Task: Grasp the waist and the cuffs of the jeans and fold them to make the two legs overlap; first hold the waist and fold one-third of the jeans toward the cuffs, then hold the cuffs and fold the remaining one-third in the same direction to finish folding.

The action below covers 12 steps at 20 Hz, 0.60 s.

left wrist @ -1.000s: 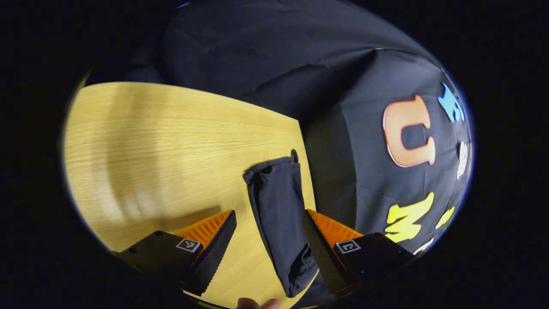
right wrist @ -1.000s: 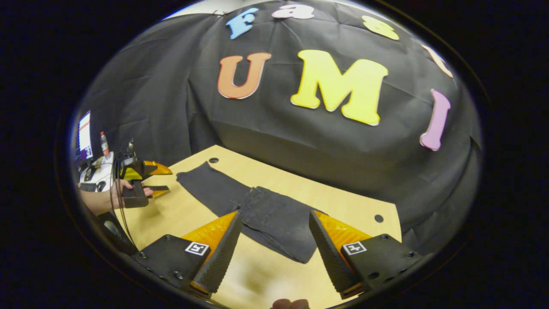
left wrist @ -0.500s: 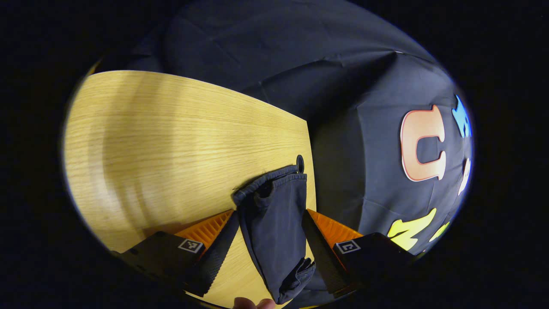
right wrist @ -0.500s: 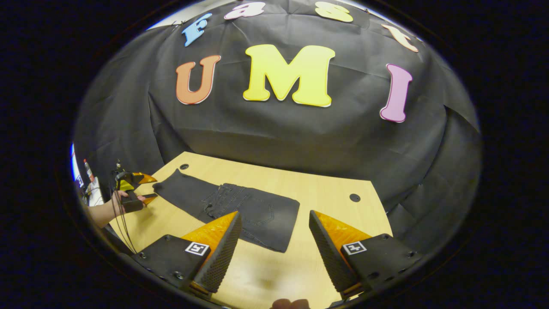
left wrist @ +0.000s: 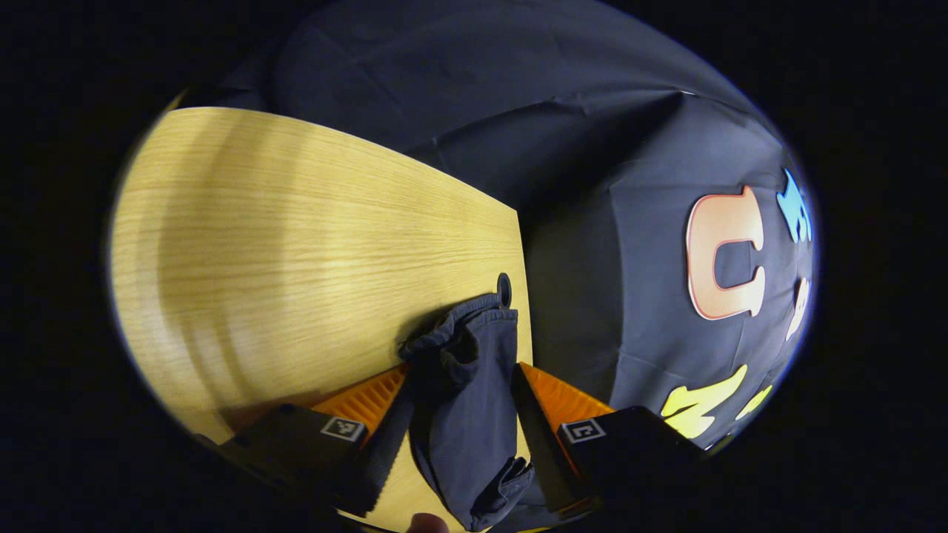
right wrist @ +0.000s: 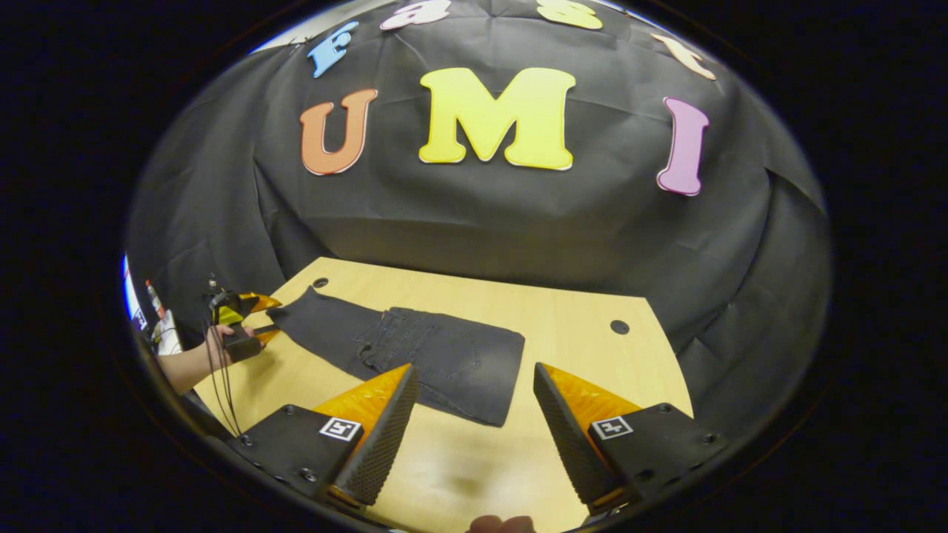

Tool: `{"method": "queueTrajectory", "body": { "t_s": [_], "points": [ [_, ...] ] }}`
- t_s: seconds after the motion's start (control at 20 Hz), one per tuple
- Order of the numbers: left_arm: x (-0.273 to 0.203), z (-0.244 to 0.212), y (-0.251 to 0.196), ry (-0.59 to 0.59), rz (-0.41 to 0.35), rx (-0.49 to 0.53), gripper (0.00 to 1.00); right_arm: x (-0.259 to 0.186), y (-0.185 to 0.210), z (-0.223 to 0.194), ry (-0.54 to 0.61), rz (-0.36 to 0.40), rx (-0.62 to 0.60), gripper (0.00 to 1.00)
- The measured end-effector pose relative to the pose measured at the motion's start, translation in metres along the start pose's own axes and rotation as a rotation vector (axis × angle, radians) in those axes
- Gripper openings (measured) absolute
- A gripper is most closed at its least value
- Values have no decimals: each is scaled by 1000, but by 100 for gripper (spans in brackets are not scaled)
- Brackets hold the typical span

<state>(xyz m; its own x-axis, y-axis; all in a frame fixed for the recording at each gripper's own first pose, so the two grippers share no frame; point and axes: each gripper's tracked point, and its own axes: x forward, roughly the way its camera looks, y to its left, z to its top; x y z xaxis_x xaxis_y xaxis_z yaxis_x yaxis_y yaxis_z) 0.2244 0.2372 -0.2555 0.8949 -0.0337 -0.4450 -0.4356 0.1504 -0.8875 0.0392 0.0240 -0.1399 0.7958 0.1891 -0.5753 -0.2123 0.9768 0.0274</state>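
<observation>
Closing left gripper (left wrist: pixel 459 429) now clamps jeans cuffs (left wrist: pixel 463 348); right gripper (right wrist: pixel 474 437) gapes.

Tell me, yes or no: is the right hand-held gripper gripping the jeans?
No. In the right gripper view the right hand-held gripper stands open above the table, with the jeans lying flat beyond its fingers.

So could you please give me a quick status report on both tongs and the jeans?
Left tongs closing around the cuffs, grip unconfirmed. Right tongs open, above table. Jeans waist third folded. Nothing in the way.
</observation>
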Motion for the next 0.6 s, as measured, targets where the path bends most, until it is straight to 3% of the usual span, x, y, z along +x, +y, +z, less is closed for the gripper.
{"method": "queueTrajectory", "body": {
  "t_s": [0.1, 0.15, 0.2, 0.3, 0.35, 0.4, 0.6],
  "points": [
    [9, 0, -2, -4, -11, -8, 62, -1, -2, -1, 3, -6, 6, 99],
    [10, 1, -3, -7, -9, -11, 60, -3, -4, -2, 5, -11, 9, 97],
    [12, 2, -4, -12, -12, -12, 64, -5, -6, -2, 6, -13, 15, 97],
    [16, 3, 4, -20, 17, 2, 49, -9, -9, -5, 9, -23, 30, 99],
    [18, 3, 7, -22, 28, -1, 28, -11, -13, -8, 11, -35, 38, 96],
    [17, 4, 8, -22, 32, -10, 21, -11, -14, -10, 13, -40, 48, 97],
    [7, 3, -4, -41, 17, -23, 10, -24, -22, -15, 5, -57, 77, 95]
  ]
}}
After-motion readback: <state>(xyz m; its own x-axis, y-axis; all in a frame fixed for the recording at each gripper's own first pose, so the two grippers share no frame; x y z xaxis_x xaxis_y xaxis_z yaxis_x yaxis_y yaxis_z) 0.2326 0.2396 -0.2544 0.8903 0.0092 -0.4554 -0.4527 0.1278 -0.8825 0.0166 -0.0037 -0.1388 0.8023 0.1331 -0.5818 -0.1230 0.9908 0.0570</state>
